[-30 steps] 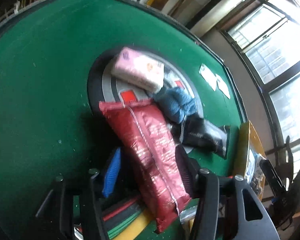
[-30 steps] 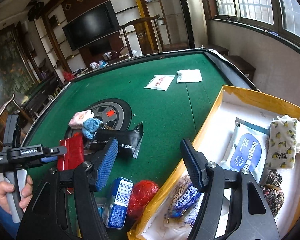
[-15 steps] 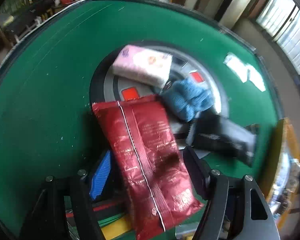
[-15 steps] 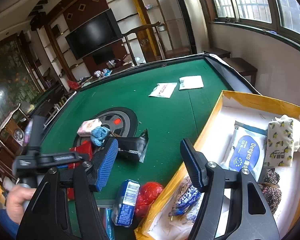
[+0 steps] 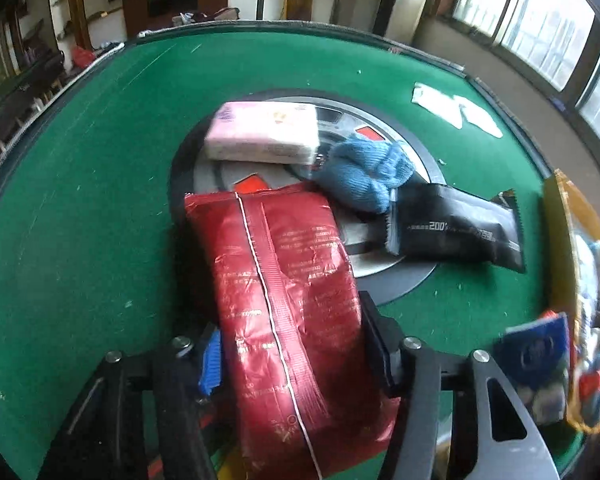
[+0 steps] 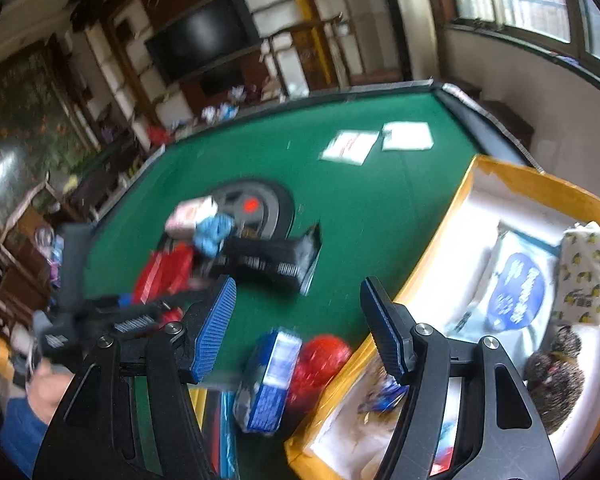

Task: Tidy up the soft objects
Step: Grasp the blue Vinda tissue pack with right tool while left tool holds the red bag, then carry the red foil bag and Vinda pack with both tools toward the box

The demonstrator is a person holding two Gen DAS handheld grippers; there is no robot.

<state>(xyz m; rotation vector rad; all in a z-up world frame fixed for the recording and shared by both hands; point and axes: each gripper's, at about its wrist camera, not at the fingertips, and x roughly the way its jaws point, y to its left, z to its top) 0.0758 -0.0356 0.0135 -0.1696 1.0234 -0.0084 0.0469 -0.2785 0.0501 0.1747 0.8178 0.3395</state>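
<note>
The red pouch (image 5: 284,304) is pinched between the just-closing left tongs (image 5: 292,356); the right tongs (image 6: 300,328) are held spread, nothing between them.

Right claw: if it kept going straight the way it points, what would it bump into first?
Probably the blue-and-white packet lying on the green felt table, next to the red crinkly bag. The right claw is open and empty; depth is unclear.

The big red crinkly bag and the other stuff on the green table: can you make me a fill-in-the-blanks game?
1. The left gripper has the ____ foil bag between its fingers.
2. The blue knitted bundle lies between the pink tissue pack and the ____ foil pouch.
3. The lemon-print pack lies inside the ____ box.

Missing words: red; black; yellow
</note>
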